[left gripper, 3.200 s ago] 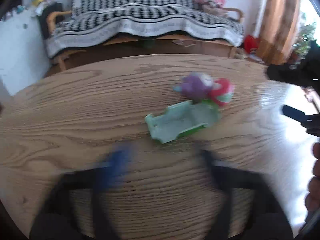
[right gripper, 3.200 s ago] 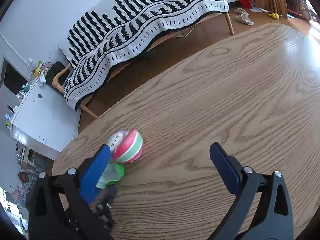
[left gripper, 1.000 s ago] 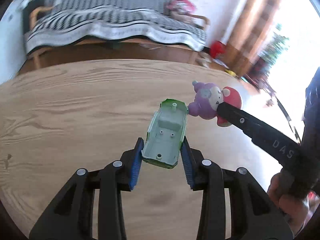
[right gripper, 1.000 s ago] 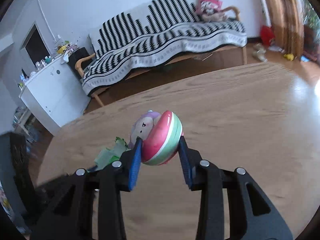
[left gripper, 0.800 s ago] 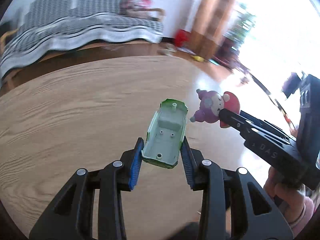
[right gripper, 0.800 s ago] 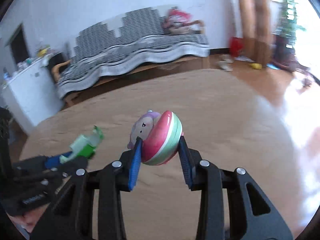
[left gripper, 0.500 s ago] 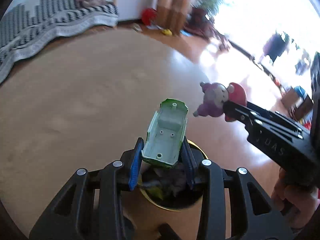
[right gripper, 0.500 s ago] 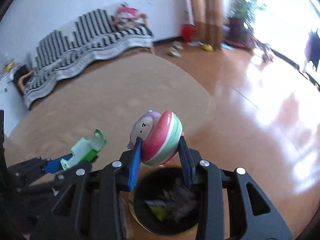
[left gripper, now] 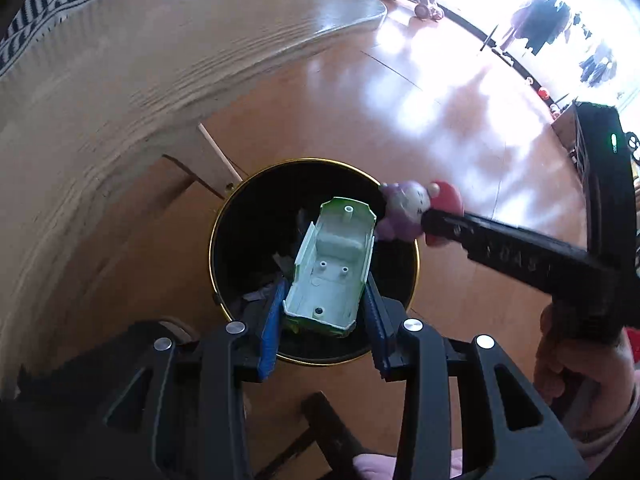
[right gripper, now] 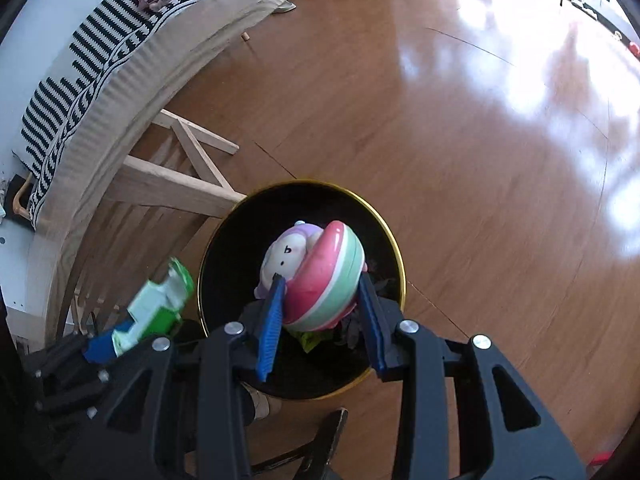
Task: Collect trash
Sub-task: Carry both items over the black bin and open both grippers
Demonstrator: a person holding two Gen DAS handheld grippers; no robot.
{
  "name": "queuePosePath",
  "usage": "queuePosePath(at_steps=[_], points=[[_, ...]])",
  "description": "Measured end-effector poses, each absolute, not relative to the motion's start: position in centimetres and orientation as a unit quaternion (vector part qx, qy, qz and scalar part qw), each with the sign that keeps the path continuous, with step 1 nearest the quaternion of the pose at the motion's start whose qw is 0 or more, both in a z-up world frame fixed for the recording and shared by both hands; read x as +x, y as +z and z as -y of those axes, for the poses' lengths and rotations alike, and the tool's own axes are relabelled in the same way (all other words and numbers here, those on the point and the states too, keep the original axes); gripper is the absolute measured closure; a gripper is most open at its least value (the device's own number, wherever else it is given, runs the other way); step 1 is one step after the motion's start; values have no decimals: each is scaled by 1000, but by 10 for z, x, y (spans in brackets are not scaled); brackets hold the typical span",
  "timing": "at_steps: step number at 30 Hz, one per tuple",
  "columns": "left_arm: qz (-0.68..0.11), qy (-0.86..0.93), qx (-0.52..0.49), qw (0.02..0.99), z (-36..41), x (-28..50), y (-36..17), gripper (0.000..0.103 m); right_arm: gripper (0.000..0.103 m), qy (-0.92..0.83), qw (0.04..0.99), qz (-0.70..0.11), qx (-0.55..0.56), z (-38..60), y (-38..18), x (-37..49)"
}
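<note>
Hovering over the black bin [left gripper: 224,216], the left gripper [left gripper: 326,322] clamps a green toy shell [left gripper: 332,268]. The right gripper [right gripper: 320,320] clamps a round toy [right gripper: 320,276] over the bin too. Both jaws should part only above its middle.

The toy car shell [left gripper: 330,264] is pale mint green inside with a brighter green edge. The round toy [right gripper: 316,276] pairs a lilac, white-faced figure with pink, white and mint stripes. The bin [right gripper: 394,256] is black with a thin gold rim. Both grippers are black with blue pads [right gripper: 270,320]. The surface [left gripper: 120,60] is light oak, the floor [right gripper: 480,140] glossy orange-brown, the sofa throw [right gripper: 92,44] black-and-white striped.
</note>
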State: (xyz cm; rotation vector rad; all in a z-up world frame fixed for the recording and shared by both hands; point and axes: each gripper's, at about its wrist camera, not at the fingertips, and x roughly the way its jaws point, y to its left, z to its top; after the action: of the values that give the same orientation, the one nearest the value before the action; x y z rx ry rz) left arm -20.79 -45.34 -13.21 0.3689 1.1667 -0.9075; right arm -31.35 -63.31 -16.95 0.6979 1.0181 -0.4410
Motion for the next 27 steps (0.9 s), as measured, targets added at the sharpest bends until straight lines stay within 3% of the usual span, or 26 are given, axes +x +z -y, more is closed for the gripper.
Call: queuePosePath(at_steps=[24, 25, 26, 27], points=[[-545, -425, 179, 701, 466, -213, -134, 66, 64, -209, 771, -490, 348, 634, -174, -302], [-548, -423, 183, 698, 468, -214, -136, 55, 52, -211, 765, -492, 358, 637, -175, -303], [-547, -419, 187, 700, 470, -214, -136, 28, 35, -212, 759, -492, 371, 640, -176, -304], [-541, -416, 186, 707, 470, -215, -135, 14, 28, -214, 755, -487, 383, 644, -176, -306]])
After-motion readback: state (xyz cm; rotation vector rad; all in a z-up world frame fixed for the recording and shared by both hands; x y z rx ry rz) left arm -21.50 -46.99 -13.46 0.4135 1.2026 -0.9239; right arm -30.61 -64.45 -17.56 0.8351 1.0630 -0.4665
